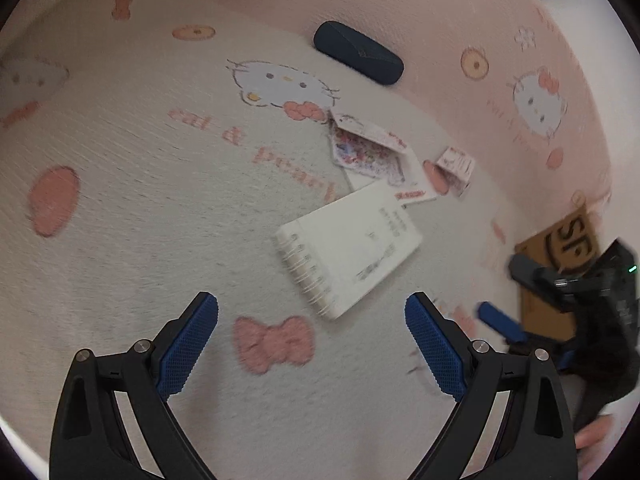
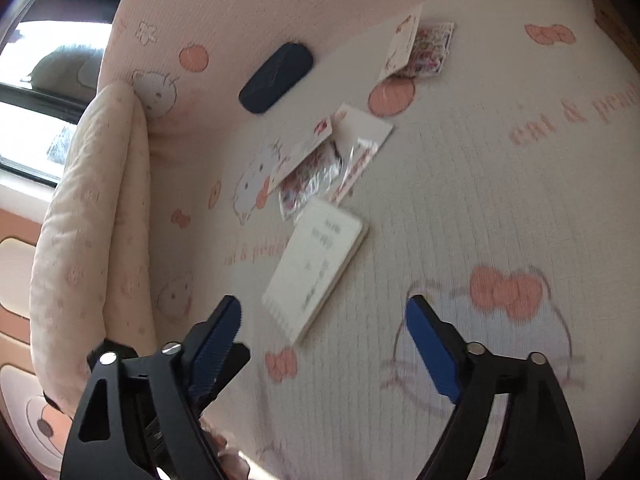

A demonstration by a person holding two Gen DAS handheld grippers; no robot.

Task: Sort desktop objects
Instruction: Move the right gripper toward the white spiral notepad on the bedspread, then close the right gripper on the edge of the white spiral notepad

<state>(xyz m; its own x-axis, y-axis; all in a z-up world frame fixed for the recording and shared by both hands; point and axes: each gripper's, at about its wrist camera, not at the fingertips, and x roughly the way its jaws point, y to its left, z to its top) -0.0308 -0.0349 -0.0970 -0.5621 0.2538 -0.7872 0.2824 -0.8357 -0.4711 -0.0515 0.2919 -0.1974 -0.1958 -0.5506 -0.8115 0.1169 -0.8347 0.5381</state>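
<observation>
On the bed cover [image 1: 160, 240], which is pale with pink cat and bow prints, the things to sort lie loose in a small group. Nearest to both grippers is a white spiral notebook [image 1: 352, 248], lying flat with its wire edge turned toward the cameras. Just behind it, and partly under its far corner, there are sticker packets [image 1: 368, 148] and a white card [image 2: 368, 132], overlapping each other. One more small packet [image 1: 456, 168] lies a little apart to the right, and a dark glasses case [image 1: 358, 53] rests further back, near the raised pink edge of the cover. A brown cardboard box [image 1: 560, 256] shows at the right of the left wrist view.

The left gripper [image 1: 312, 344] hangs above the cover with its blue pads wide apart and nothing between them. The right gripper [image 2: 324, 344] is also spread wide and carries nothing; the left wrist view shows it near the box.

Both views are blurred. No thing is held, so I judge this as a moment between two grasps; the scattered things fit an early stage, or a stage where some are already put away. Any pick of the notebook would call for lowering pads around its thin edges, because it lies flat on soft cloth.
</observation>
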